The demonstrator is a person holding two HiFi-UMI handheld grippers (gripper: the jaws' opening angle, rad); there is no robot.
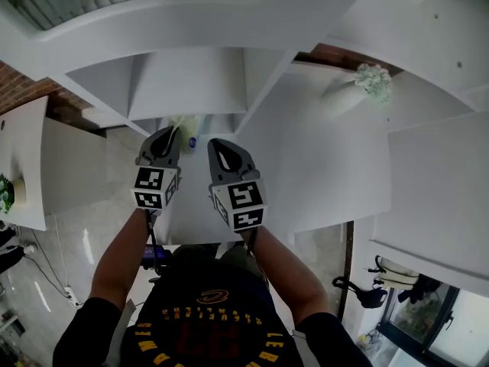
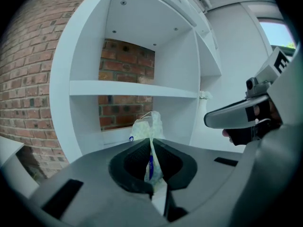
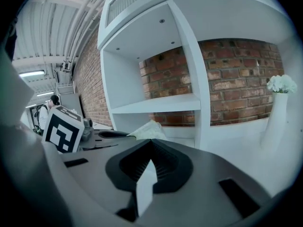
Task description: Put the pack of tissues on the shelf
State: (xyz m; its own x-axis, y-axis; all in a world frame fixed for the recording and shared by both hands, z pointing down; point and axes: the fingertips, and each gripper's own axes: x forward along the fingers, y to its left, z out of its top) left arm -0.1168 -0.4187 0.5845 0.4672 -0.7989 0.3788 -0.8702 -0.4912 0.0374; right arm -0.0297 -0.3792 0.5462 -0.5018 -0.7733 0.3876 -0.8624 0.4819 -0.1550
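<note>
Before the shelf [image 2: 132,88], at the mouth of its lower opening, the pack of tissues [image 2: 146,126] is held by a pinch of wrapper in the left hand-held gripper [image 2: 152,142], whose jaws are clamped tight on the plastic. Beside it, the right hand-held gripper [image 3: 151,142] is closed on nothing. Best, I judge, to carry the pack well inside the opening, lower it until its base rests on the board, then let go. Counted: one pack, two hand-held grippers, one vase [image 3: 277,119] of white flowers in the shelf's right-hand bay.
</note>
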